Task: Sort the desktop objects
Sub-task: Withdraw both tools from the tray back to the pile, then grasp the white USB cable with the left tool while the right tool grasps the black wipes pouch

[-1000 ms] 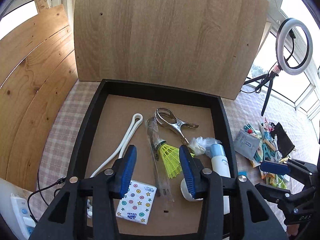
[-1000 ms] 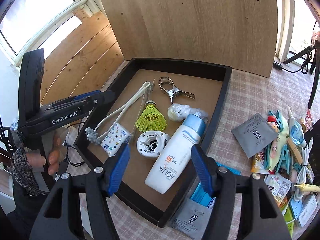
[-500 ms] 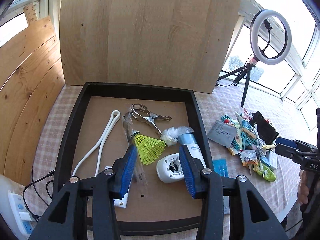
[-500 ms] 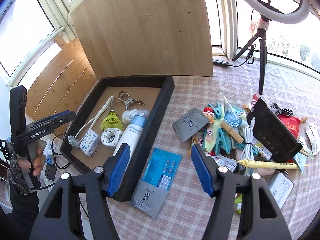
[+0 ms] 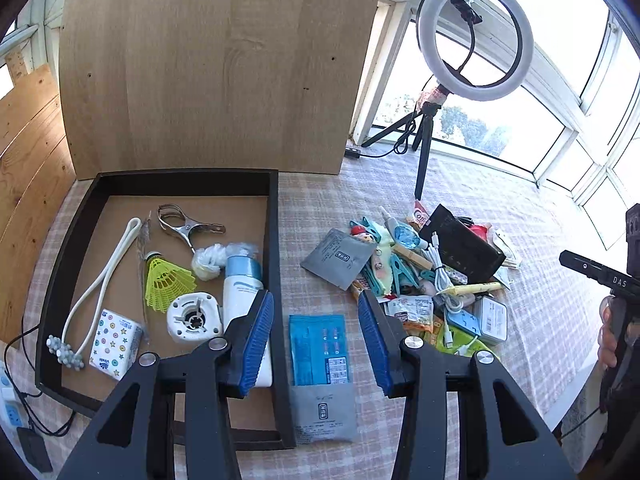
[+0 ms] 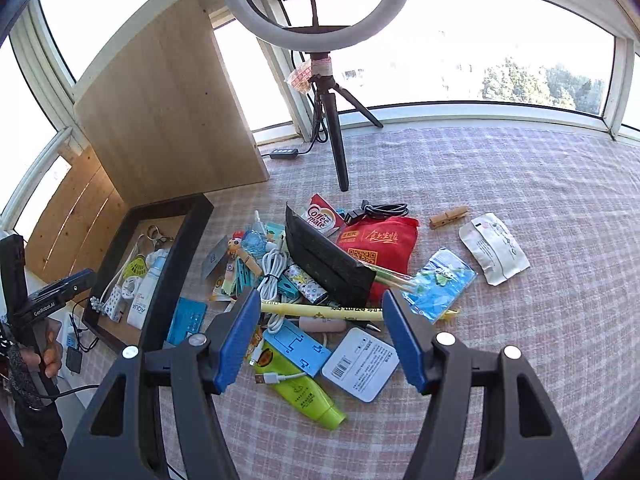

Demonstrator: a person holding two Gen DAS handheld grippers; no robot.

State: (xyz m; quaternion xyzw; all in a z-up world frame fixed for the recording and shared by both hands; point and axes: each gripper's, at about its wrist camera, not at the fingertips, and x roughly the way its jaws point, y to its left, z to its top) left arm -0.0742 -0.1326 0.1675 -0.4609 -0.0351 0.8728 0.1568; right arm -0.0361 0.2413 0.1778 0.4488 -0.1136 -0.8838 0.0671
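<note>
A black tray [image 5: 273, 216] holds a white sunscreen bottle [image 5: 240, 292], a yellow shuttlecock [image 5: 164, 280], a metal clamp [image 5: 184, 224], a white cord [image 5: 108, 272] and a tissue pack [image 5: 114, 338]; it also shows in the right wrist view [image 6: 176, 256]. My left gripper [image 5: 316, 338] is open and empty above a blue packet [image 5: 318, 344] by the tray's right wall. My right gripper [image 6: 320, 340] is open and empty above a pile of small objects: a yellow pen [image 6: 320, 312], a blue card [image 6: 296, 350], a white tin [image 6: 360, 364], a green tube [image 6: 304, 392].
A ring light on a tripod [image 6: 320, 80] stands behind the pile. A wooden board [image 5: 216, 68] leans behind the tray. A black wallet [image 6: 324, 260], a red pouch [image 6: 376, 240], a wooden peg [image 6: 448, 216] and a white sachet [image 6: 494, 252] lie on the checked cloth. A power strip [image 5: 10, 404] sits at the left.
Both grippers have swung right, away from the tray: the left now hangs over the blue packet beside it, the right over the pile. Both stay open and empty.
</note>
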